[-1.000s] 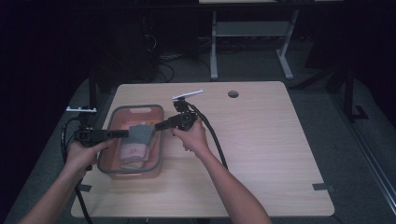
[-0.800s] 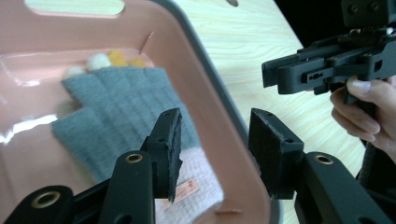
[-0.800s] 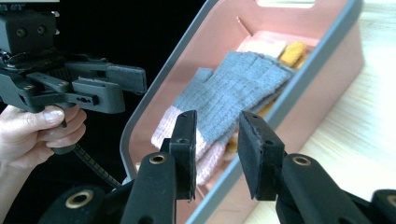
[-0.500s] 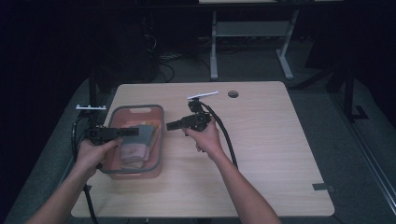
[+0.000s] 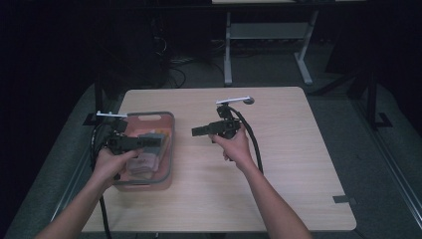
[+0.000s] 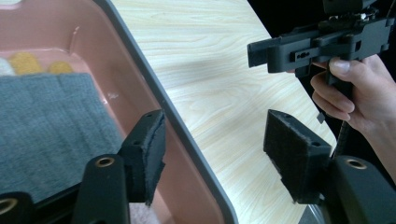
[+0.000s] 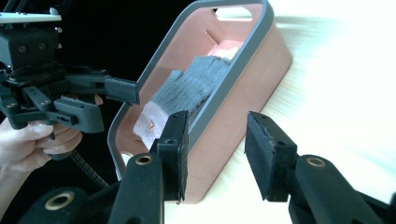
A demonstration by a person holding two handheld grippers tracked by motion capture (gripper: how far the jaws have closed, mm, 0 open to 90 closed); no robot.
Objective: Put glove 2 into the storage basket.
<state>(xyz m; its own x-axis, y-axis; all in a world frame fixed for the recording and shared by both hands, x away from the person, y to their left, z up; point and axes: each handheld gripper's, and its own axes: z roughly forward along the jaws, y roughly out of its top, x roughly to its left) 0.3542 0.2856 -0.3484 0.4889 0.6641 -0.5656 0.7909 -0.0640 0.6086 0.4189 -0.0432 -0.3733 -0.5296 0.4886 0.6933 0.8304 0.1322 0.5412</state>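
bin: pink, grey rim | cloth: grey, with a pale pink end | surface: light wood with wavy lines | both tongs: black | floor: dark

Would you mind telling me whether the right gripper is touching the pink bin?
Apart. The high view shows the right gripper over bare table, with a clear strip of wood between it and the pink bin.
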